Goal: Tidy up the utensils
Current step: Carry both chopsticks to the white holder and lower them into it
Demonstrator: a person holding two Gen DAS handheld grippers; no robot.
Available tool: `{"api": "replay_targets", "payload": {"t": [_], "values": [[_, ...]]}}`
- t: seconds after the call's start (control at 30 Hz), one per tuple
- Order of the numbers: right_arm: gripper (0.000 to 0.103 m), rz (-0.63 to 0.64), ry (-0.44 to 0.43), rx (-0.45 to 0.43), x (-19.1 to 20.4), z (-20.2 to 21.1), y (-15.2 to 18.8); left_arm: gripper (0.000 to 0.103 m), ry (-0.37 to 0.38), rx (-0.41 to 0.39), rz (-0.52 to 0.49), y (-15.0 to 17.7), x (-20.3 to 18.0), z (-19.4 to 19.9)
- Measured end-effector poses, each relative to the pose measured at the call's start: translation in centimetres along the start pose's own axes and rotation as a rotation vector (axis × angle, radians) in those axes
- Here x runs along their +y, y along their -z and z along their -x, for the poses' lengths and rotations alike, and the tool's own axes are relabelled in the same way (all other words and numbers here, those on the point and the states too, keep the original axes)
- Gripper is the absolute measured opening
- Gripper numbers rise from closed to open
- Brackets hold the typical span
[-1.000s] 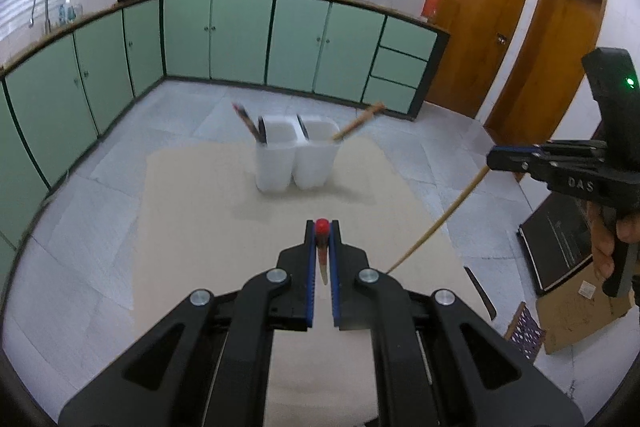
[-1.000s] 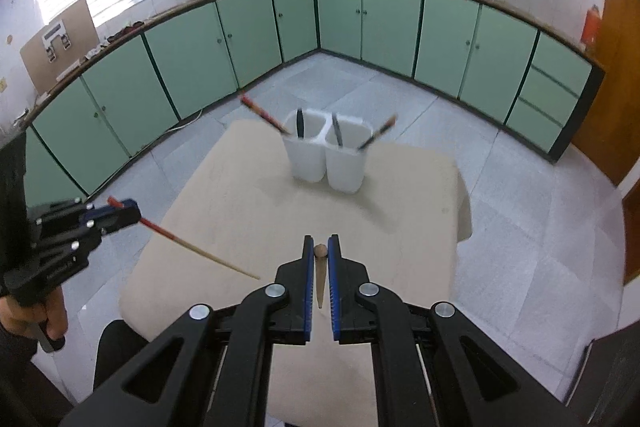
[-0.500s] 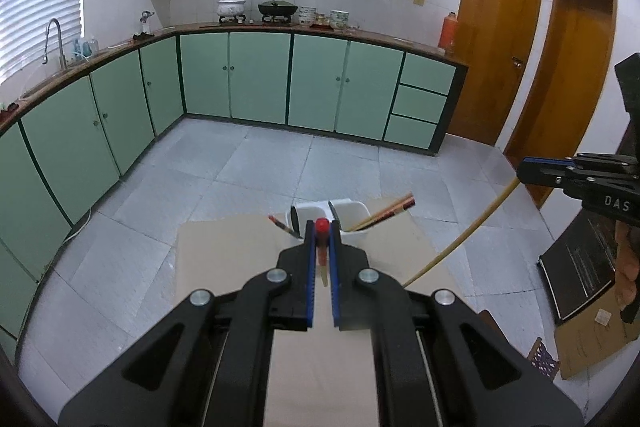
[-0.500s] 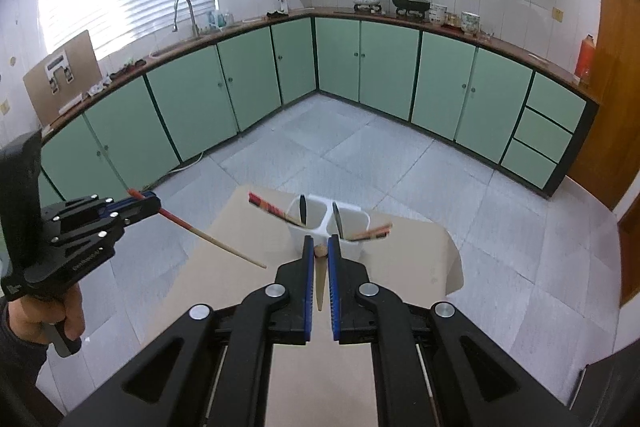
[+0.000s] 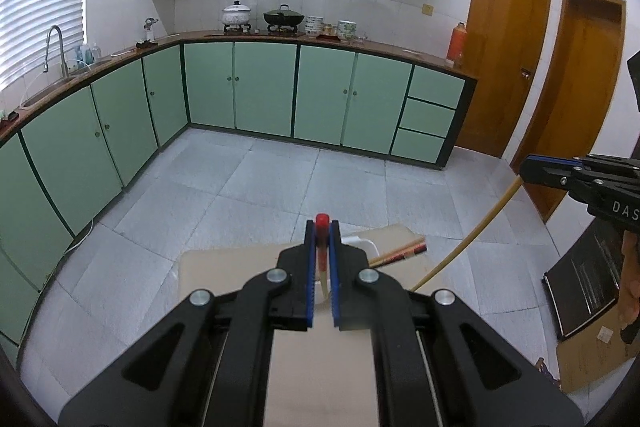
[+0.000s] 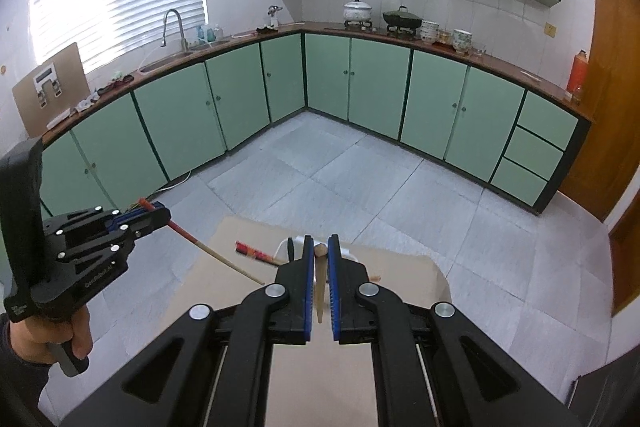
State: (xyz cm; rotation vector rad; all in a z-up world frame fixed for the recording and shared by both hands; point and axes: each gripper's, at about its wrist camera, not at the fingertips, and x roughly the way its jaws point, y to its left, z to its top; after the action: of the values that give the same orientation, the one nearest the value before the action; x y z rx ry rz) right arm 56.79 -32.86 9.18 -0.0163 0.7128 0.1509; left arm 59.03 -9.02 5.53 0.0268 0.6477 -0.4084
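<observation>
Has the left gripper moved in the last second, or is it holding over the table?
Yes. The left gripper, shut on a red-tipped chopstick, has risen and tilted up: the white holder dropped from mid-view to behind its fingers.

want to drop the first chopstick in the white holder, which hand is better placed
Neither clearly. Left gripper is shut on the red-tipped chopstick, right gripper on the plain chopstick. The holder lies just ahead of both, so it's a toss-up.

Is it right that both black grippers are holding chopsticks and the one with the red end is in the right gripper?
Not quite. The red-tipped wooden chopstick is in the left gripper, as the left wrist view shows. The right gripper holds the plain wooden chopstick.
</observation>
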Motion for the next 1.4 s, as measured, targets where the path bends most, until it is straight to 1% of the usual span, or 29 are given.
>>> {"api": "replay_targets", "payload": {"t": [0.1, 0.33, 0.57, 0.7, 0.93, 1.13, 1.23, 1.27, 1.3, 1.33, 1.37, 1.4], "values": [[0.007, -0.016, 0.003, -0.005, -0.5, -0.7, -0.9, 0.005, -0.007, 0.001, 0.006, -0.7, 0.2, -1.1], [0.007, -0.055, 0.013, -0.005, -1.6, -4.3, -2.9, 0.005, -0.011, 0.000, 0.033, -1.9, 0.9, -4.4], [0.007, -0.067, 0.035, 0.009, -2.8, -7.8, -3.4, 0.005, -0.023, 0.010, 0.035, -2.2, 1.5, -7.9], [0.007, -0.092, 0.038, 0.024, -3.4, -11.0, -2.8, 0.005, -0.030, 0.033, 0.053, -1.6, 2.0, -10.7], [0.007, -0.119, 0.045, 0.078, -4.0, -16.8, -0.9, 0.005, -0.033, 0.088, 0.061, 0.6, 2.9, -15.8], [0.007, -0.138, 0.041, 0.128, -4.5, -20.6, 0.8, 0.005, -0.028, 0.144, 0.070, 2.3, 3.8, -19.1], [0.008, -0.151, 0.011, 0.160, -4.5, -22.1, 1.5, 0.006, -0.031, 0.161, 0.076, 2.7, 4.1, -20.0], [0.011, -0.154, 0.005, 0.177, -4.4, -22.6, 1.8, 0.011, -0.032, 0.165, 0.080, 2.7, 4.1, -20.2], [0.022, -0.154, 0.016, 0.180, -4.4, -22.9, 2.0, 0.027, -0.034, 0.170, 0.083, 2.8, 4.2, -20.3], [0.033, -0.152, 0.024, 0.174, -4.3, -22.8, 2.1, 0.038, -0.037, 0.166, 0.085, 2.9, 4.3, -20.3], [0.033, -0.150, 0.027, 0.166, -4.3, -22.7, 2.2, 0.053, -0.054, 0.150, 0.085, 2.9, 4.3, -20.0], [0.033, -0.153, 0.022, 0.160, -4.4, -22.6, 2.2, 0.054, -0.061, 0.139, 0.085, 2.8, 4.4, -19.8]]}}
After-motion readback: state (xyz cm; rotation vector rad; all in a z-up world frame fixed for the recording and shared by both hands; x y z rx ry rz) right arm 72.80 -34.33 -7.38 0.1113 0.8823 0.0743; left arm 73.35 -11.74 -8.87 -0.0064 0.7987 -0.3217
